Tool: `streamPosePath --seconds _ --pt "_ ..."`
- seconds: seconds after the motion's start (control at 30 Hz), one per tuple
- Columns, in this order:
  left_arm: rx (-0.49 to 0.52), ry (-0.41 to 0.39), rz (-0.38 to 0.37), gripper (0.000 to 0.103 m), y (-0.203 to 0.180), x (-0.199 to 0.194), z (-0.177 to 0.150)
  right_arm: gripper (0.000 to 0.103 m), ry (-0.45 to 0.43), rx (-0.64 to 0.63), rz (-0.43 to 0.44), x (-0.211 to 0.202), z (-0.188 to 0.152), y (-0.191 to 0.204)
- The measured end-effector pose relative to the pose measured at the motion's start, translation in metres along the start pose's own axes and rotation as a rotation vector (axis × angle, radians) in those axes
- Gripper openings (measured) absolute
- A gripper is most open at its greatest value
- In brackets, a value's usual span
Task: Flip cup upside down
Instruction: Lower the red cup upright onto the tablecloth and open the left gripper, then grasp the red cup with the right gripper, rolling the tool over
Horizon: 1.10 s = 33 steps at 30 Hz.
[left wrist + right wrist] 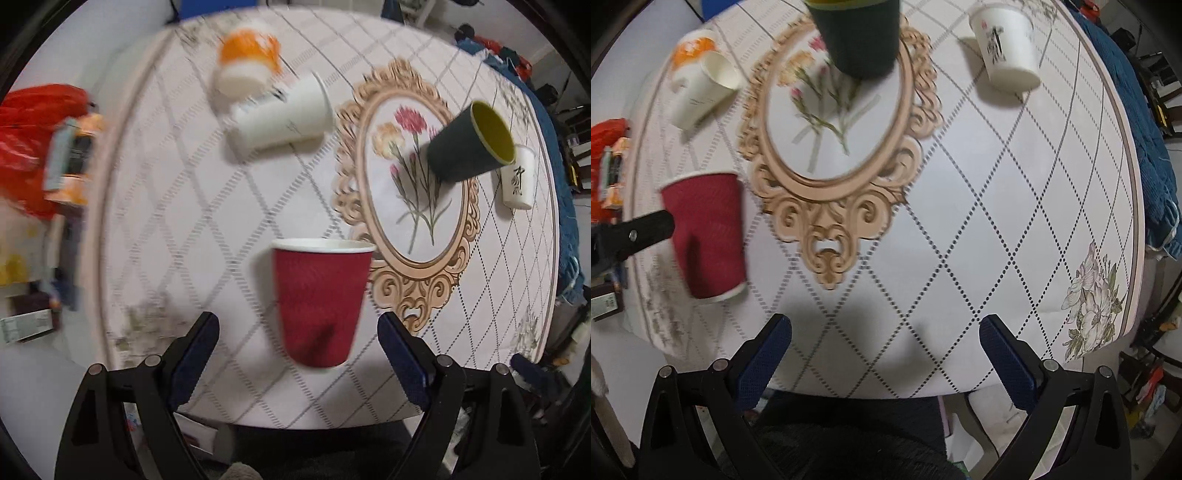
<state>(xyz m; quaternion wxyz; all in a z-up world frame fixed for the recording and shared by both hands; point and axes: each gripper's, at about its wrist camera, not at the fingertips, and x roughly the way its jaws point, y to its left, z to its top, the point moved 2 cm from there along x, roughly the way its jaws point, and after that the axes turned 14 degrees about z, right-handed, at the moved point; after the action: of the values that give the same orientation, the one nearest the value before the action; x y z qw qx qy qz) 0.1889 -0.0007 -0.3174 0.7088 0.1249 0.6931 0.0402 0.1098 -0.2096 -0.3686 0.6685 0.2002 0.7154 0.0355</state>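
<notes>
A red ribbed paper cup (319,301) with a white rim stands upright on the round table, just ahead of my open left gripper (297,328) and between its fingers' line. It also shows in the right wrist view (707,236) at the left, with a left gripper finger (639,234) beside it. My right gripper (884,343) is open and empty over the table's near edge. A dark green cup (471,142) with a yellow inside stands on the flower medallion, and shows at the top of the right wrist view (860,37).
A white paper cup (280,114) and an orange and white cup (247,61) sit at the far left. A white cup with black lettering (1006,46) sits at the far right. The patterned tablecloth (960,221) covers the table. Red bags (33,136) lie off the left edge.
</notes>
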Motion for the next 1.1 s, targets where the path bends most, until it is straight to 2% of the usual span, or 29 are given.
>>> streamPosePath --seconds 0.1,0.27,0.67,0.97,1.1 --pt "-0.012 -0.055 0.065 0.088 0.024 -0.019 -0.017 0.103 -0.037 -0.026 0.012 -0.017 -0.009 0.018" --pt "-0.039 -0.086 0.104 0.088 0.056 -0.029 -0.041 0.103 -0.077 -0.067 0.04 -0.038 -0.017 0.056" --pt "-0.091 -0.115 0.102 0.088 0.106 -0.03 -0.067 0.103 -0.15 -0.106 0.079 -0.046 -0.039 0.12" --pt "-0.186 -0.031 0.102 0.088 0.135 0.004 -0.079 0.103 -0.09 -0.189 0.05 -0.027 -0.041 0.149" --pt "-0.241 0.012 0.092 0.092 0.143 0.022 -0.079 0.103 -0.047 -0.356 -0.004 -0.019 -0.03 0.167"
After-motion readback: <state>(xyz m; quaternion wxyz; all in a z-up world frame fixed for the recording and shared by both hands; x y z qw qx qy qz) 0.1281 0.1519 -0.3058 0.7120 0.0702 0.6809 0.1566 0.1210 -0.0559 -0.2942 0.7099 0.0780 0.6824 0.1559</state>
